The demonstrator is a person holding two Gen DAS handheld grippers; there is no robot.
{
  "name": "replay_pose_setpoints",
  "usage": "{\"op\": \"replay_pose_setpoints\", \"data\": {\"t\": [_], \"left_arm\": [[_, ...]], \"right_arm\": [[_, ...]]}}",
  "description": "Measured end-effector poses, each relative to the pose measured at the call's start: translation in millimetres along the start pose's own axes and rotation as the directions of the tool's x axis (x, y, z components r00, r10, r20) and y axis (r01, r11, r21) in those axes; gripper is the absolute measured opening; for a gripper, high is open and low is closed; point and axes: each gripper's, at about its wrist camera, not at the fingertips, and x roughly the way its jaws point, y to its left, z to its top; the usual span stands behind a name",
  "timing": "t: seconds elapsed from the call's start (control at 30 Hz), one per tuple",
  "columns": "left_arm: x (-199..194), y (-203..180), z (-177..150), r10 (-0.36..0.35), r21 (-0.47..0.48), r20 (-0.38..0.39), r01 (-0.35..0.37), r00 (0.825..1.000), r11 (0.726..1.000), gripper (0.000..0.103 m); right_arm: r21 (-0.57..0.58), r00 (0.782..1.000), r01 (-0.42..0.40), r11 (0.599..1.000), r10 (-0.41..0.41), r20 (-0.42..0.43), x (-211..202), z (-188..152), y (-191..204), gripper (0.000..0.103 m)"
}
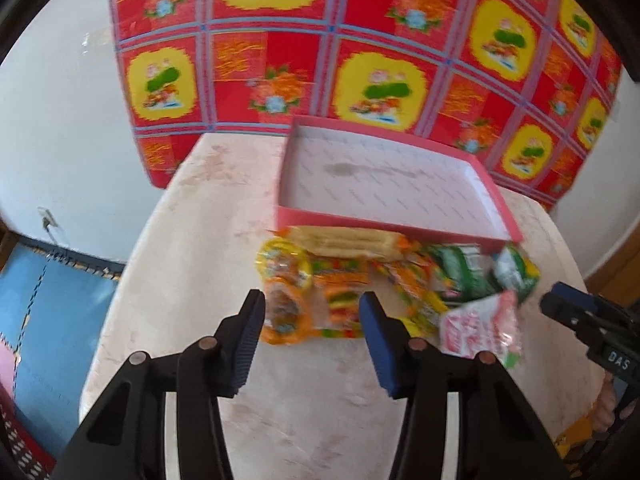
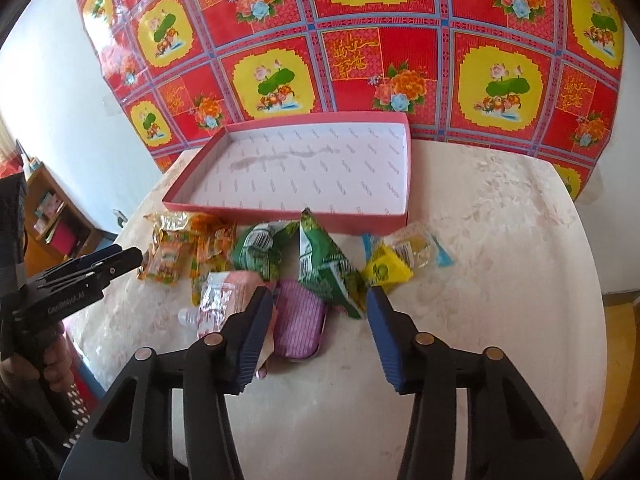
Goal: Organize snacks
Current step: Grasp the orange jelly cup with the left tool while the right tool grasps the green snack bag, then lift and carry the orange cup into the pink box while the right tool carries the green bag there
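Basically, snack packets lie in a loose row on the table (image 2: 500,216), just in front of the pink-walled box (image 2: 280,210), which has a white printed lining and nothing in it. From L to R in right wrist view: orange-yellow candy packs (image 2: 168,256), a pink-white packet (image 2: 218,300), a pink ridged pack (image 2: 298,320), two green pouches (image 2: 328,272) (one propped up at a tilt), a yellow packet (image 2: 386,270), and a clear wrapped sweet (image 2: 416,246) w/ blue ends. In left wrist view a long pale wafer pack (image 1: 352,242) sits right against the box's near wall.

Left gripper (image 1: 312,308) hangs above the orange gummy pack (image 1: 316,304), jaws moderately apart, nothing pinched; view is motion-blurred. Right gripper (image 2: 320,304) is over the pink ridged pack and the tilted green pouch, jaws also partway apart; pads don't seem to press anything, though the left pad overlaps the pink-white packet's edge.

Behind the table, a red floral cloth (image 2: 360,48) hangs on a white wall. A blue floor mat (image 1: 60,308) shows at left.
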Motion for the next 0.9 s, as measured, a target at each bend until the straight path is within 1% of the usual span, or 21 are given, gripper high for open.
{"op": "replay_pose_setpoints", "data": {"t": [0.1, 0.23, 0.37, 0.43, 0.47, 0.53, 0.57, 0.6, 0.63, 0.8, 0.9], "left_arm": [[7, 8, 1, 0.019, -0.015, -0.017, -0.019, 1.0, 1.0, 0.052], [17, 13, -1, 0.022, -0.028, -0.055, -0.023, 0.998, 0.999, 0.052], [24, 14, -3, 0.032, -0.024, -0.068, -0.033, 0.997, 0.999, 0.052], [26, 15, -3, 0.055, -0.029, -0.068, -0.057, 0.996, 0.998, 0.052], [26, 16, -3, 0.072, -0.032, -0.067, -0.075, 0.995, 0.997, 0.051], [30, 19, -3, 0.095, -0.038, -0.083, -0.098, 0.992, 0.994, 0.044], [34, 21, -4, 0.093, -0.049, -0.1, -0.098, 0.991, 0.994, 0.039], [37, 23, -6, 0.085, -0.063, -0.119, -0.093, 0.989, 0.994, 0.038], [36, 24, -6, 0.092, -0.061, -0.097, -0.099, 0.991, 0.993, 0.038], [39, 19, -8, 0.116, -0.029, -0.096, -0.119, 0.989, 0.992, 0.037], [39, 20, -8, 0.111, -0.031, -0.093, -0.115, 0.989, 0.993, 0.036]], "right_arm": [[0.006, 1.0, -0.007, 1.0, 0.007, -0.008, 6, 3, -2, 0.044], [0.014, 1.0, -0.013, 1.0, 0.013, -0.013, 12, 7, -3, 0.044], [0.014, 1.0, -0.013, 1.0, 0.013, -0.021, 20, 11, -2, 0.044], [0.013, 1.0, -0.009, 1.0, 0.009, -0.028, 23, 14, -2, 0.044], [0.014, 1.0, -0.009, 1.0, 0.009, -0.03, 25, 14, -3, 0.044], [0.014, 0.999, -0.009, 1.0, 0.009, -0.033, 28, 16, -3, 0.044], [0.013, 0.999, -0.008, 1.0, 0.009, -0.032, 30, 17, -3, 0.044], [0.012, 0.999, -0.006, 1.0, 0.006, -0.033, 31, 18, -3, 0.044], [0.01, 0.999, 0.0, 1.0, 0.0, -0.032, 32, 19, -3, 0.044], [0.008, 0.999, 0.01, 1.0, -0.01, -0.048, 42, 21, -4, 0.043], [-0.001, 0.999, 0.015, 1.0, -0.015, -0.045, 44, 22, -3, 0.039]]}}
